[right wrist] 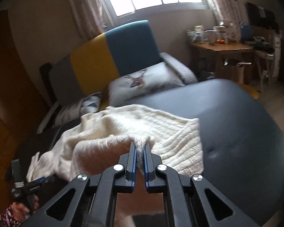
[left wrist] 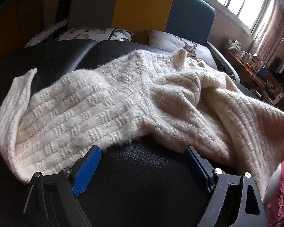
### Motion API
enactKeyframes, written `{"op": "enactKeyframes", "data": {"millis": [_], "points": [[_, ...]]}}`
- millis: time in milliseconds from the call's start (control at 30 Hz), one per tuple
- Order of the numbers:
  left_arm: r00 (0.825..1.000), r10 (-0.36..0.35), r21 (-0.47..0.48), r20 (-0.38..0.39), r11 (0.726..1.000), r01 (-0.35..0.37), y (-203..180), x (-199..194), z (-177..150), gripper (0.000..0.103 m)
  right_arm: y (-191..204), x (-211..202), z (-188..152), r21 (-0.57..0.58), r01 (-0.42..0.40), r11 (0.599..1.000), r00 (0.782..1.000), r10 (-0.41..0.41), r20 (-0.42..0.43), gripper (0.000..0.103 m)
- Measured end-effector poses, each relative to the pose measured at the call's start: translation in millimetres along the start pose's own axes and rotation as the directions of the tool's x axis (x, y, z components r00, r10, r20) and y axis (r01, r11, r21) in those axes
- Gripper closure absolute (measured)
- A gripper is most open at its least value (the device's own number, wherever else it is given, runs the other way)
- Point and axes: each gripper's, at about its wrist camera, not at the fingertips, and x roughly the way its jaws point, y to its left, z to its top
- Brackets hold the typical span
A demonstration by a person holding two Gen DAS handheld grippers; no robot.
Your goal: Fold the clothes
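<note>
A cream knitted sweater lies crumpled across a black padded table. One sleeve stretches to the left and the body is bunched at the right. My left gripper stands open just short of the sweater's near edge, with only black padding between its blue pads. In the right wrist view my right gripper is shut on a raised fold of the sweater, and the knit fills the narrow gap between its fingers. The left gripper shows there at the lower left, held in a hand.
Behind the table stands a bed with a grey, yellow and teal headboard and printed pillows. At the right, under the window, a wooden desk carries jars. Bare padding extends right of the sweater. A pink sleeve edges the left wrist view.
</note>
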Motion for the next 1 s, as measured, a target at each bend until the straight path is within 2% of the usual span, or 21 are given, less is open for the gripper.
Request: {"op": "enactKeyframes", "data": {"millis": [133, 267, 333, 367, 400, 467, 500, 567, 600, 667, 733, 800, 833, 867, 900, 933, 967, 1000], "points": [[0.999, -0.021, -0.014, -0.024, 1.000, 0.021, 1.7, 1.2, 2.3, 0.013, -19.1, 23.5, -0.8, -0.001, 0.107, 0.994, 0.994, -0.107, -0.033, 0.098], [0.991, -0.106, -0.060, -0.076, 0.993, 0.101, -3.8, 4.3, 1.4, 0.013, -42.9, 69.8, -20.3, -0.009, 0.185, 0.983, 0.974, -0.184, -0.134, 0.097], [0.989, -0.121, -0.046, -0.087, 0.992, 0.117, -11.9, 3.9, -1.3, 0.013, -45.7, 96.1, -36.1, -0.045, 0.198, 0.979, 0.953, -0.203, -0.227, 0.092], [0.988, -0.127, -0.034, -0.093, 0.992, 0.124, -16.7, 4.1, -2.7, 0.013, -43.2, 101.2, -41.7, -0.070, 0.213, 0.975, 0.943, -0.224, -0.247, 0.086], [0.986, -0.133, -0.017, -0.098, 0.991, 0.131, -22.2, 4.7, -4.0, 0.013, -37.7, 100.0, -45.8, -0.098, 0.236, 0.967, 0.937, -0.253, -0.240, 0.083], [0.984, -0.144, 0.014, -0.110, 0.989, 0.146, -33.5, 6.5, -6.6, 0.013, -17.6, 75.1, -47.9, -0.134, 0.278, 0.951, 0.942, -0.297, -0.153, 0.082], [0.983, -0.145, 0.028, -0.112, 0.988, 0.149, -39.6, 8.0, -7.7, 0.011, -6.7, 59.7, -48.9, -0.136, 0.273, 0.953, 0.952, -0.287, -0.106, 0.079], [0.985, -0.138, 0.060, -0.105, 0.988, 0.145, -51.4, 10.4, -9.9, 0.007, 12.2, 32.3, -52.6, -0.122, 0.161, 0.979, 0.984, -0.168, -0.057, 0.076], [0.984, -0.143, 0.071, -0.105, 0.986, 0.151, -57.4, 12.1, -9.9, 0.007, 20.2, 23.2, -55.2, -0.121, 0.101, 0.988, 0.993, -0.108, -0.054, 0.076], [0.980, -0.166, 0.074, -0.113, 0.982, 0.175, -68.7, 16.8, -7.5, 0.007, 31.6, 20.0, -65.7, -0.116, 0.016, 0.993, 0.994, -0.028, -0.103, 0.076], [0.977, -0.178, 0.077, -0.114, 0.979, 0.188, -79.2, 21.5, -5.2, 0.006, 36.5, 26.4, -78.1, -0.100, -0.049, 0.994, 0.985, 0.031, -0.170, 0.076], [0.979, -0.178, 0.083, -0.097, 0.979, 0.186, -88.1, 25.4, -4.1, 0.007, 38.9, 37.5, -90.1, -0.084, -0.056, 0.995, 0.974, 0.036, -0.224, 0.076], [0.980, -0.178, 0.086, -0.089, 0.979, 0.185, -92.5, 27.3, -3.6, 0.011, 39.1, 41.4, -94.8, -0.073, -0.049, 0.996, 0.970, 0.030, -0.241, 0.076], [0.981, -0.177, 0.088, -0.081, 0.979, 0.184, -96.9, 29.2, -3.1, 0.033, 39.8, 43.5, -98.6, -0.059, -0.050, 0.997, 0.968, 0.034, -0.249, 0.076], [0.983, -0.163, 0.108, -0.080, 0.979, 0.171, -102.3, 31.6, -2.7, 0.061, 40.0, 44.4, -101.7, -0.047, -0.057, 0.997, 0.967, 0.043, -0.251, 0.076], [0.985, -0.151, 0.133, -0.084, 0.978, 0.161, -107.4, 34.3, -1.9, 0.069, 40.1, 45.1, -103.6, -0.038, -0.063, 0.997, 0.967, 0.052, -0.249, 0.076], [0.983, -0.163, 0.142, -0.085, 0.974, 0.174, -110.4, 35.4, -1.0, 0.080, 40.3, 45.7, -105.5, -0.029, -0.069, 0.997, 0.967, 0.060, -0.247, 0.076], [0.980, -0.180, 0.149, -0.091, 0.970, 0.192, -112.3, 35.3, -0.5, 0.087, 40.4, 46.3, -107.4, -0.021, -0.076, 0.997, 0.967, 0.068, -0.244, 0.076]]}}
